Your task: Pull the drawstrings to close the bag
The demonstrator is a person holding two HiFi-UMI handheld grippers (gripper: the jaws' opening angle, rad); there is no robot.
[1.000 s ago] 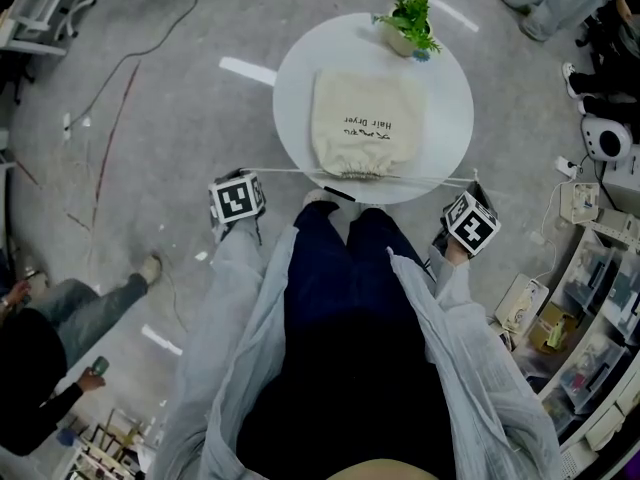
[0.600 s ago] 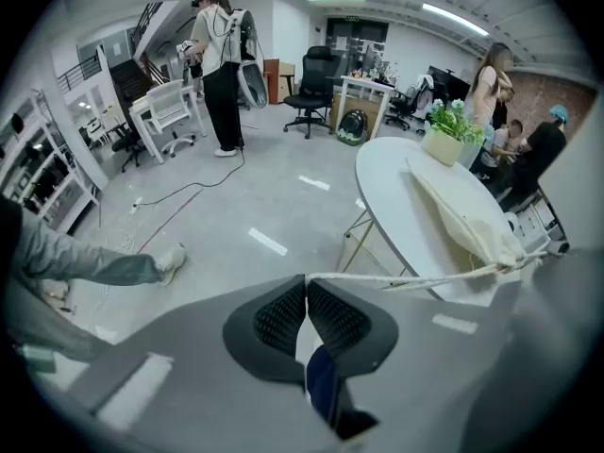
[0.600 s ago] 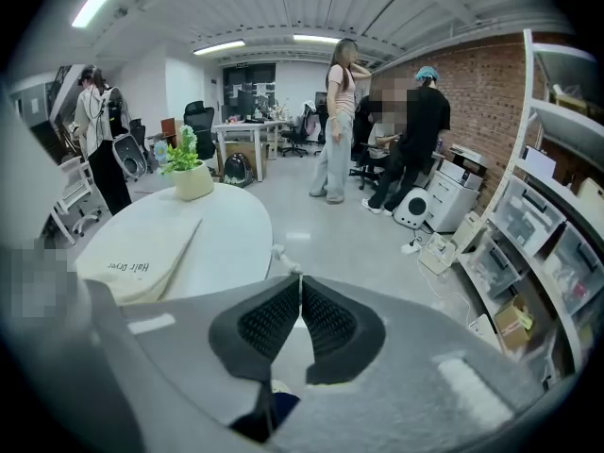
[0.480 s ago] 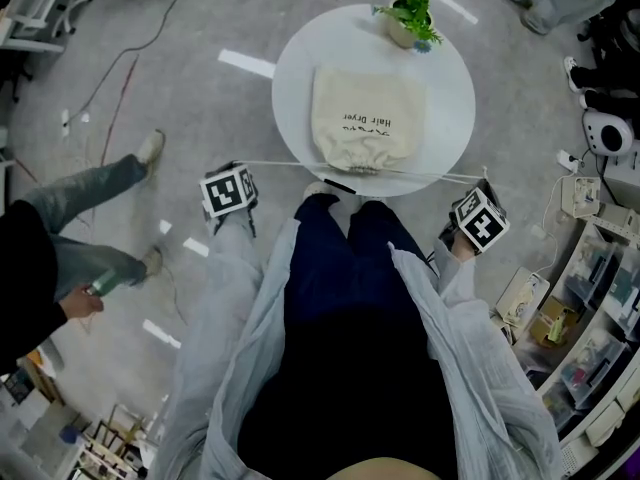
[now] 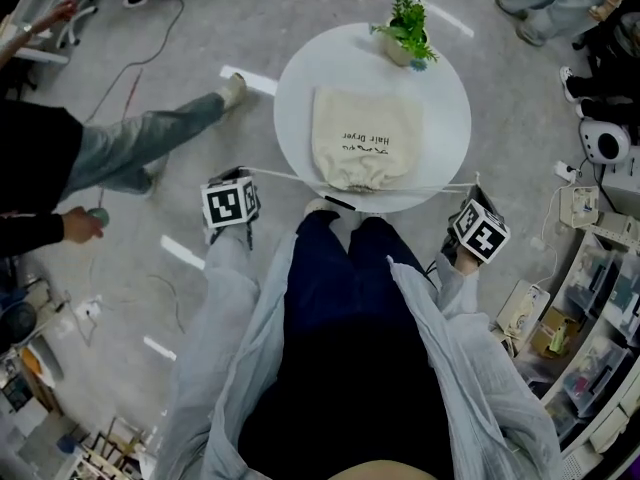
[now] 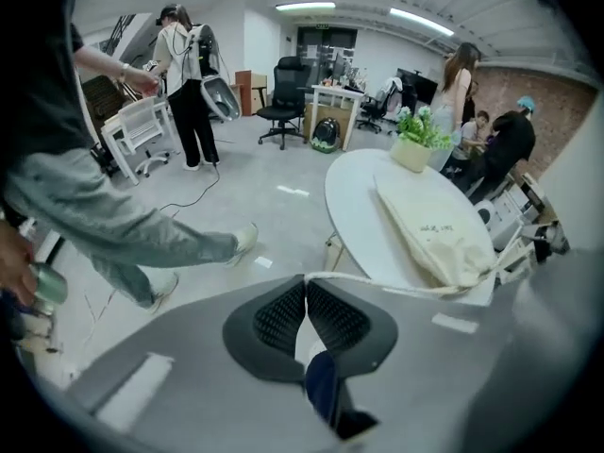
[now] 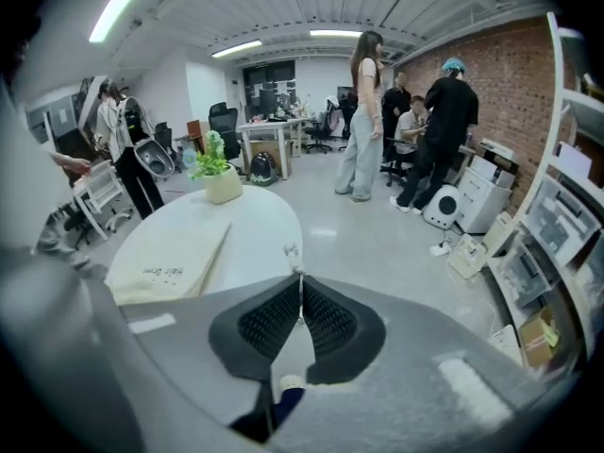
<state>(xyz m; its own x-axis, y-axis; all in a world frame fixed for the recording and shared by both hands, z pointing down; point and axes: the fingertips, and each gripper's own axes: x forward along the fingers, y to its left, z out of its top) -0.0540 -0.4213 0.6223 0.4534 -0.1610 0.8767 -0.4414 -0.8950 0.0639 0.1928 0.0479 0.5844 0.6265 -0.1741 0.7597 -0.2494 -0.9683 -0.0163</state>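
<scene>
Left tongs (image 6: pixel 304 281) and right tongs (image 7: pixel 301 281) each pinch 1 drawstring (image 5: pixel 285 175), stretched taut past the worktop's (image 5: pixel 300 88) near edge to cinch the bag (image 5: pixel 366 133) mouth.

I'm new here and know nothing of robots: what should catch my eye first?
A cream drawstring bag lies on a round white table, its mouth gathered toward the person. Thin white cords stretch from it to either side, one pinched in the left gripper, the other in the right gripper. A small potted plant stands at the table's far edge.
</scene>
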